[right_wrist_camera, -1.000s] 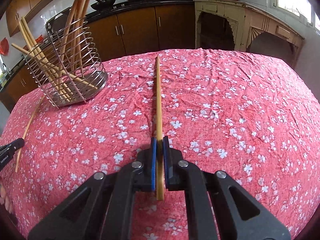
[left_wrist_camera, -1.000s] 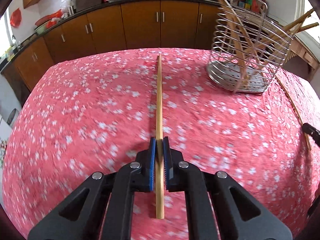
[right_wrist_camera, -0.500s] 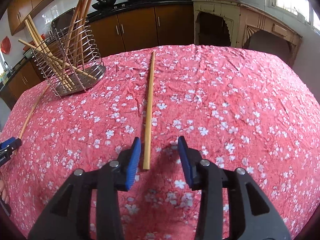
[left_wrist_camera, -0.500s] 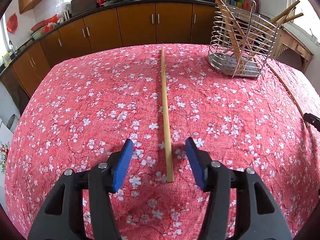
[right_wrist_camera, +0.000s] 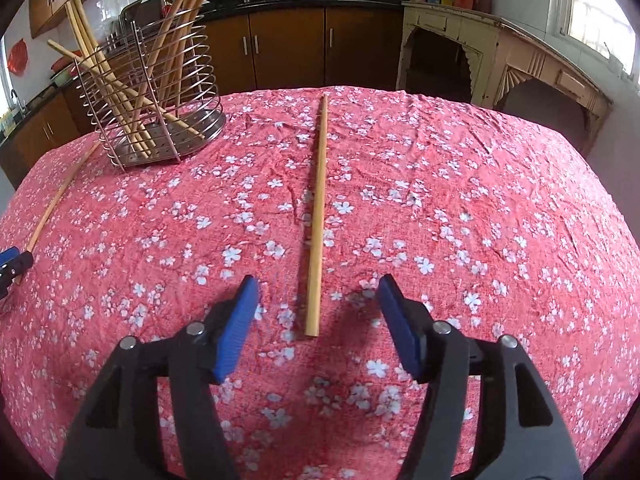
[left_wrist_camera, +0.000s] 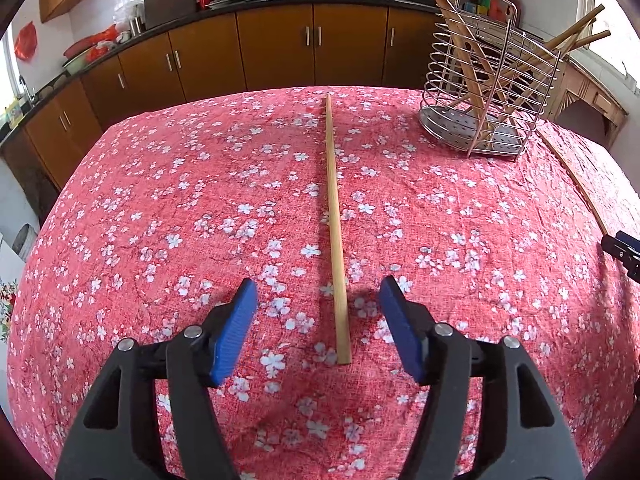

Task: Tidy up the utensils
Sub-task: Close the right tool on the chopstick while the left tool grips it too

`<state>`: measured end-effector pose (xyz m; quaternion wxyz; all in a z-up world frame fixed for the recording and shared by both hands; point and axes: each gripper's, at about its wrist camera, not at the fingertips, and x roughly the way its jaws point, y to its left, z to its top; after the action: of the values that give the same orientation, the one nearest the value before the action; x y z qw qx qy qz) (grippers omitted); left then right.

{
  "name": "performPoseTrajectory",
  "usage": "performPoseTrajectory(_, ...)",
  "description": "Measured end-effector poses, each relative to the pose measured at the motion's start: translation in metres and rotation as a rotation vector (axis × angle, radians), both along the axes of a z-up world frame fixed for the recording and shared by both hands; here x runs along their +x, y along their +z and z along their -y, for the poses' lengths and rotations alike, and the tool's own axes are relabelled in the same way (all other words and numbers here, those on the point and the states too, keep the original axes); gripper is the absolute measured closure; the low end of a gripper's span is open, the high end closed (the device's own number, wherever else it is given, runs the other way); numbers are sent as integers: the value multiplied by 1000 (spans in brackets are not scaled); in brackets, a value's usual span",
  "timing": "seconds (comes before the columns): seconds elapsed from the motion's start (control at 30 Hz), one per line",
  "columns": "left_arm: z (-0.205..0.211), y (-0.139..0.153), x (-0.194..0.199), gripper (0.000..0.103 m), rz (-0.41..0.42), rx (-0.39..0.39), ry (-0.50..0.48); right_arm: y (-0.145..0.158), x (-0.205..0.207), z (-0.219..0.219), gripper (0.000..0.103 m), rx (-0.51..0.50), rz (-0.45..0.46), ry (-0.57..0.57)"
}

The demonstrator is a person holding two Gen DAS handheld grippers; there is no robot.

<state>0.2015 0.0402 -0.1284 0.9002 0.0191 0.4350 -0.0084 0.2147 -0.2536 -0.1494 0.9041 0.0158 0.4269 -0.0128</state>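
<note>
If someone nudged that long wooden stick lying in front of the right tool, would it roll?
The wooden stick looks thin, straight and stiff, so probably light. It might roll a little, though the wrinkled tablecloth should slow it.

Left gripper [left_wrist_camera: 318, 312] spread wide at frame bottom. Chopstick [left_wrist_camera: 334, 224] flat on tablecloth [left_wrist_camera: 160, 208], centred between blue pads [left_wrist_camera: 236, 332]. Wire holder [left_wrist_camera: 488, 92] upper right.

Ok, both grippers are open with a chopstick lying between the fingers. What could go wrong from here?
1. The left chopstick and right chopstick lie flat on the wrinkled tablecloth; the left gripper or right gripper, closing low, may pinch cloth or roll them away.
2. The wire holder is already crowded with crossed chopsticks; a new one could snag there.
</note>
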Motion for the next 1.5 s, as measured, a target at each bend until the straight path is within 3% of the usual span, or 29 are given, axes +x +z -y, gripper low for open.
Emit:
performPoseTrajectory(0.77,3,2,2,35,-5,-1,-4,0,1,1,39,-7,-1,-5)
performPoseTrajectory(0.8,3,2,2,35,-5,-1,-4,0,0,1,44,-8,1,-10)
performPoseTrajectory(0.83,3,2,2,35,-5,-1,-4,1,-1,2,57,-4,7,-14)
performPoseTrajectory(0.9,6,2,-3,36,-6,-2,-13,2,-6,4,72,14,14,-20)
performPoseTrajectory(0.93,9,2,-6,37,-6,-4,-30,2,-8,6,74,27,15,-21)
performPoseTrajectory(1.07,19,4,-15,48,0,-6,-63,2,-12,8,77,47,16,-24)
performPoseTrajectory(1.27,11,6,-17,66,10,-43,-38,4,-13,7,87,45,12,-32)
performPoseTrajectory(1.33,9,6,-17,67,10,-54,-32,4,-13,7,87,41,11,-32)
performPoseTrajectory(1.5,22,5,-23,68,7,9,-58,4,-16,-2,88,-3,8,-21)
